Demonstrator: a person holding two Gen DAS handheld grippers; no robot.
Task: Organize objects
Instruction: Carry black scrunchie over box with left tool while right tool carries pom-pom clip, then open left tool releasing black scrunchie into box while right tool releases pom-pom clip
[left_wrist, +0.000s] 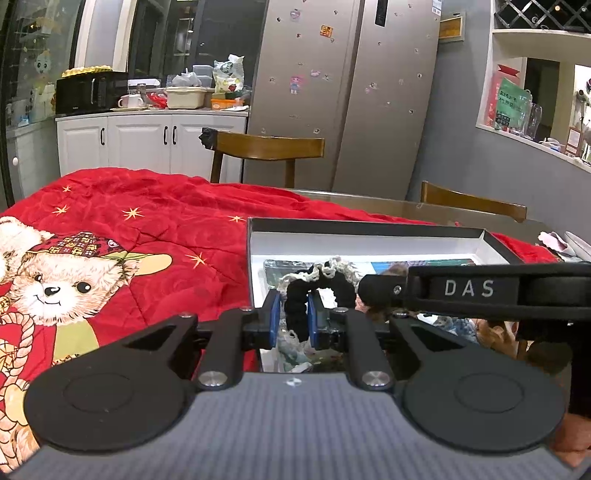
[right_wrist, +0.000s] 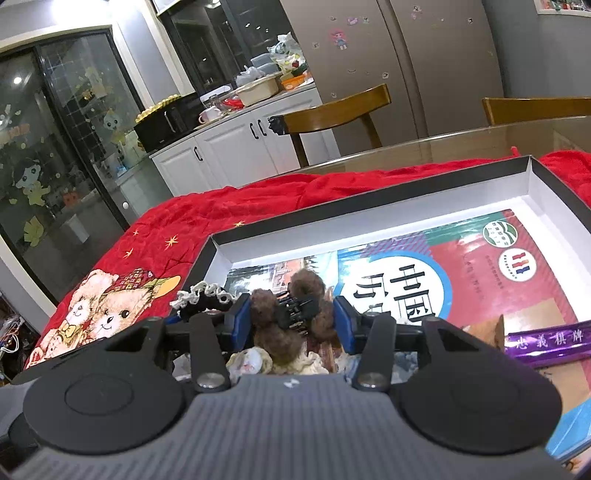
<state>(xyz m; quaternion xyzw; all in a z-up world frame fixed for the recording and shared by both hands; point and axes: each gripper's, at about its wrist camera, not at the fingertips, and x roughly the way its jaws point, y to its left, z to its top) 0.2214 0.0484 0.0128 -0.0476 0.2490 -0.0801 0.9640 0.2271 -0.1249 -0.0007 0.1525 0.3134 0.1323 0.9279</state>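
Note:
My left gripper (left_wrist: 293, 314) is shut on a black scrunchie with a cream lace edge (left_wrist: 317, 284), held over the left end of a shallow black box with a white inside (left_wrist: 255, 243). My right gripper (right_wrist: 290, 317) is shut on a brown fuzzy hair claw clip (right_wrist: 291, 310), held over the same box (right_wrist: 221, 251). The scrunchie also shows in the right wrist view (right_wrist: 199, 299), just left of the clip. A book with a red cover (right_wrist: 461, 266) lies flat in the box. The right gripper's black body crosses the left wrist view (left_wrist: 480, 291).
The box sits on a red quilt with teddy bears (left_wrist: 129, 229) over a glass table (right_wrist: 443, 144). A purple wrapped stick (right_wrist: 550, 341) and small soft items (right_wrist: 251, 360) lie in the box. Wooden chairs (left_wrist: 266, 147) stand behind the table, then cabinets and a fridge.

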